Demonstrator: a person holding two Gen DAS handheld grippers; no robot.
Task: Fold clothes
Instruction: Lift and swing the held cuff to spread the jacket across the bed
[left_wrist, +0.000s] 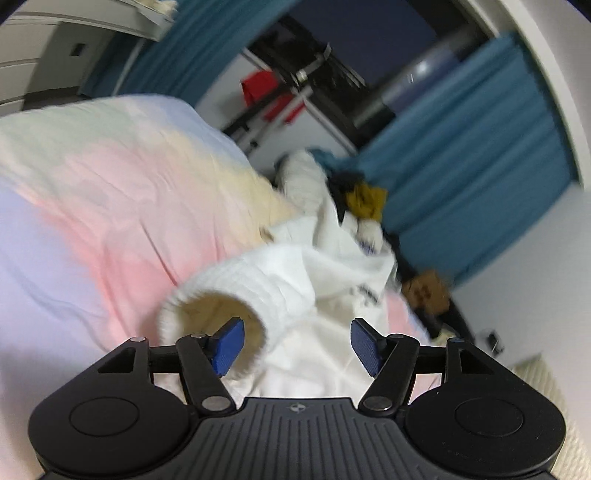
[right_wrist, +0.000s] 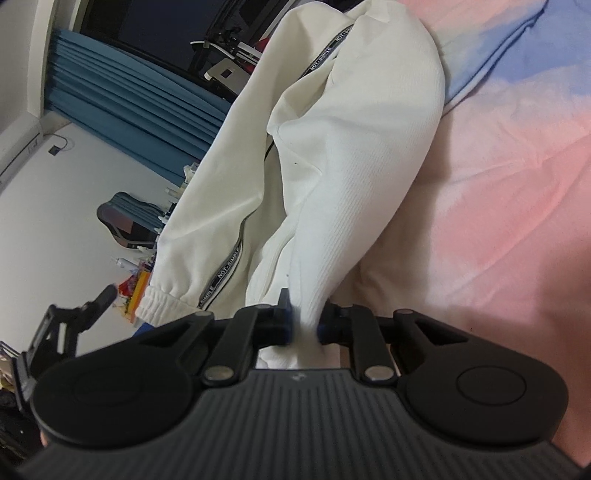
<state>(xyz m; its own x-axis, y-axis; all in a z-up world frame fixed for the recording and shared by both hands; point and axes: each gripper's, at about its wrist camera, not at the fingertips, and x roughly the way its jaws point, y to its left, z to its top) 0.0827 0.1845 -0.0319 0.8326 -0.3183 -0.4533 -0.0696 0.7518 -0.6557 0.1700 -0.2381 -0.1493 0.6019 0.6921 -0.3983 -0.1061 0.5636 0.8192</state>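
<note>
A white sweatshirt with a black lettered zip tape lies rumpled on the pastel bed cover. My left gripper is open just above it; its ribbed sleeve cuff gapes beside the left blue pad, and nothing is between the pads. In the right wrist view my right gripper is shut on a fold of the same white sweatshirt and holds it lifted, so the cloth hangs stretched over the pink bed cover. A second elastic cuff dangles at the left.
A pile of other clothes, one mustard yellow, lies at the bed's far end. Teal curtains and a dark window stand behind. A white wall, a shelf of small items and a black stand are at the left.
</note>
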